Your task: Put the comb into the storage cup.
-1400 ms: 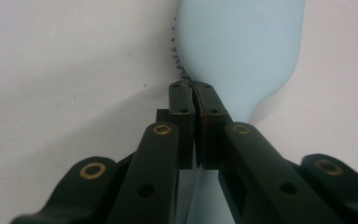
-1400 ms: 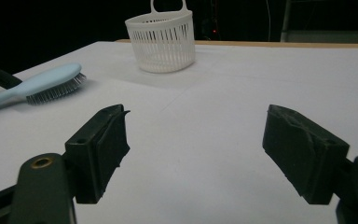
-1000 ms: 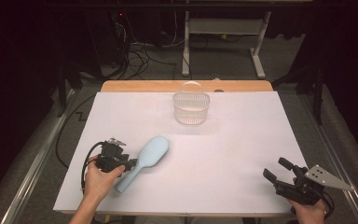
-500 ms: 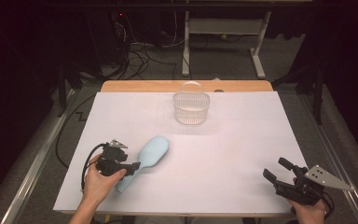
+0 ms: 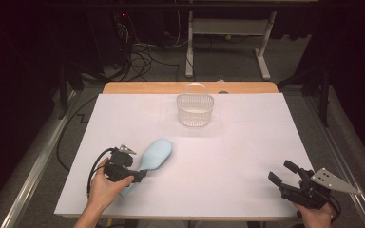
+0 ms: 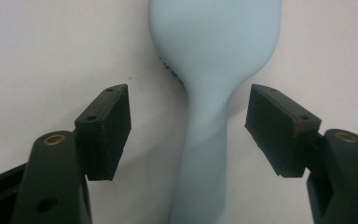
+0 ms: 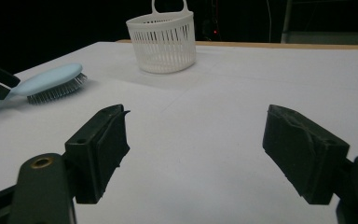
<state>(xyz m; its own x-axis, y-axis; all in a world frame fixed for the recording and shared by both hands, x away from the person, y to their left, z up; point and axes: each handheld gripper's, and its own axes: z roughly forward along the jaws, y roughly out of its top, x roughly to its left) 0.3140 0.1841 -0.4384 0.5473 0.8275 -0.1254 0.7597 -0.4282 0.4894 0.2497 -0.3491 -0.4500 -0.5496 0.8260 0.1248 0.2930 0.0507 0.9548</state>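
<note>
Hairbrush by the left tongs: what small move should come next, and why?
Probably draw the left tongs back off the hairbrush. Their jaws have just been opening, both pads stand clear of the handle between them, and the brush lies bristles-down on the table.

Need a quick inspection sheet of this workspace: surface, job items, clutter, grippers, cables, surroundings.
Surface: white sheet over a wooden table.
Job's things: light blue hairbrush lying bristles down; white slotted basket upright near the far edge.
Clutter: nothing seen.
Grippers: left gripper jaws have just been opening, brush handle between them, pads clear of it; right gripper open with nothing between its jaws.
Cables: black cable loops from the left gripper; cable tangle on the floor.
Surroundings: dark room, white desk frame behind.
</note>
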